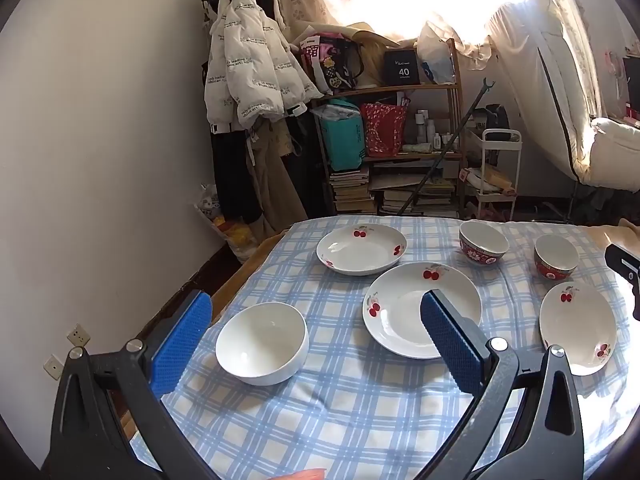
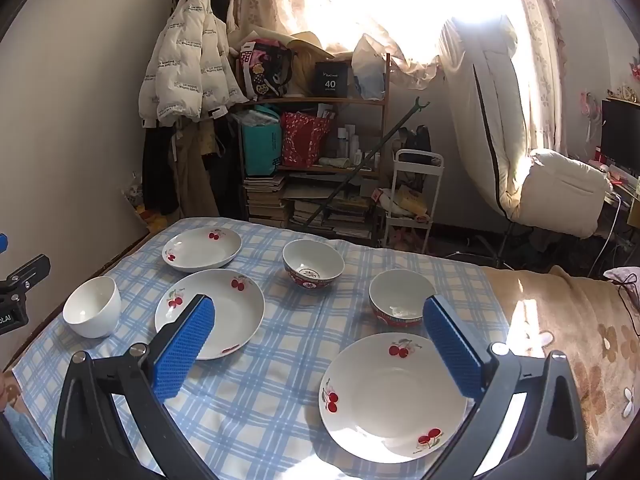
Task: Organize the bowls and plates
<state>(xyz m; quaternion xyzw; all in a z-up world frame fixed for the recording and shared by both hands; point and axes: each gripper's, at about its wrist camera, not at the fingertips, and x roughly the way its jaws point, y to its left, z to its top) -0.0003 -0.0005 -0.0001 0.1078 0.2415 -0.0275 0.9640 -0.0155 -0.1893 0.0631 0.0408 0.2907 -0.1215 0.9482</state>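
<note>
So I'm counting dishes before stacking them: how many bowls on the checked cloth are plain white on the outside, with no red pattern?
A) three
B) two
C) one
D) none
C: only the white bowl at the left edge of the cloth is plain; the other two, the far red bowl and the near red bowl, have red patterned outsides.

My left gripper [image 1: 316, 328] hangs over the blue checked cloth [image 1: 340, 412] with its jaws spread wide and nothing between the blue pads [image 1: 182, 344]. A plain white bowl [image 1: 262, 342] sits just ahead. Beyond lie three cherry plates [image 1: 361, 249] [image 1: 400, 308] [image 1: 577, 326] and two red bowls [image 1: 483, 242] [image 1: 556, 257], all apart from each other
</note>
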